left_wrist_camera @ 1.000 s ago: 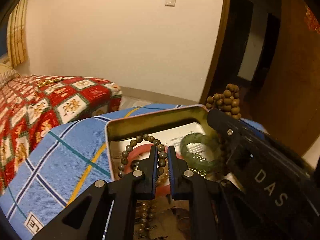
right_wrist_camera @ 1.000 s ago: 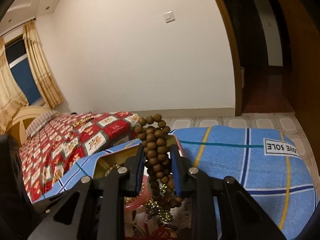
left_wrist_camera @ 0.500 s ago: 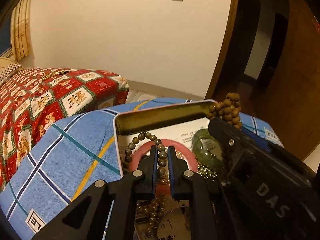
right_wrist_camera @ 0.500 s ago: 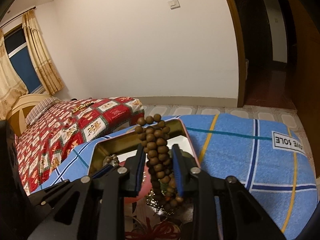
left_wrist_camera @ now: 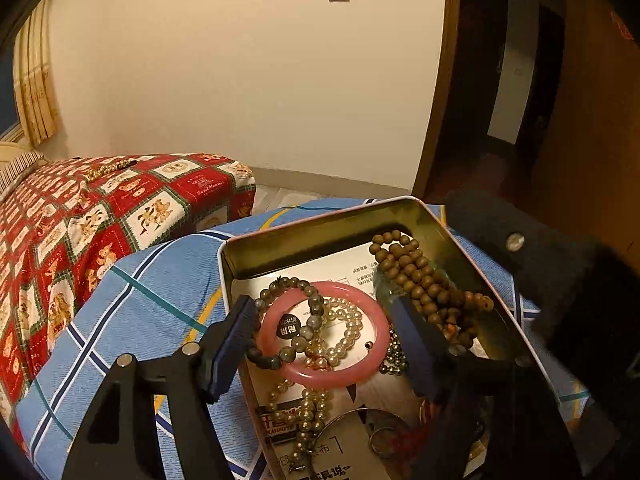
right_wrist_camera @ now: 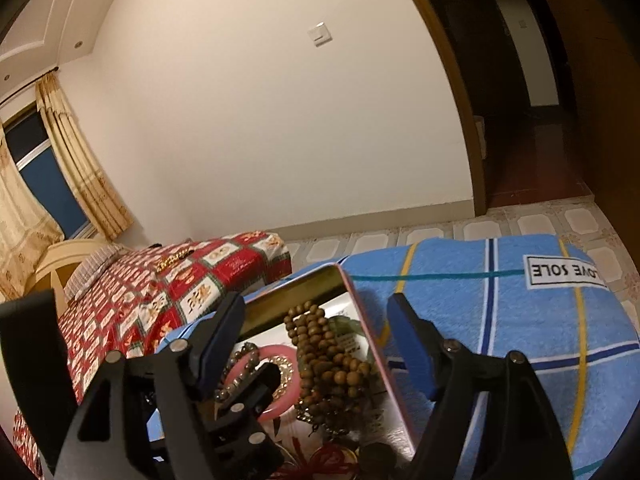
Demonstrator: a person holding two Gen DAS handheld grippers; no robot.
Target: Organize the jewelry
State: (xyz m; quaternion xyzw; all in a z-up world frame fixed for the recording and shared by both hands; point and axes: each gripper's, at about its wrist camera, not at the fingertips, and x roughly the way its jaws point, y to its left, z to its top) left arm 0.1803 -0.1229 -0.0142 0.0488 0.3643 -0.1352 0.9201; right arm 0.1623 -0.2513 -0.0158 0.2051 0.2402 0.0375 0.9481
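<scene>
An open metal tin (left_wrist_camera: 320,226) sits on a blue plaid cloth. In it lie a pink bangle (left_wrist_camera: 376,344), a grey bead bracelet (left_wrist_camera: 308,328), a pearl strand (left_wrist_camera: 344,320), a green bangle partly hidden, and a brown wooden bead string (left_wrist_camera: 420,276) piled at the right. My left gripper (left_wrist_camera: 320,340) is open and empty, just above the pink bangle. My right gripper (right_wrist_camera: 316,344) is open and empty above the brown beads (right_wrist_camera: 328,352) in the tin (right_wrist_camera: 360,312). The right gripper's black body shows at the left wrist view's right edge (left_wrist_camera: 560,272).
The tin rests on a surface covered in blue plaid cloth (right_wrist_camera: 500,312). To the left is a bed with a red patterned cover (left_wrist_camera: 80,216) and a gold chain (left_wrist_camera: 104,170) on it. A doorway (right_wrist_camera: 520,80) is at the right.
Both grippers have opened. The left let go of the grey bead bracelet, the right let go of the brown bead string; both now lie in the tin.
</scene>
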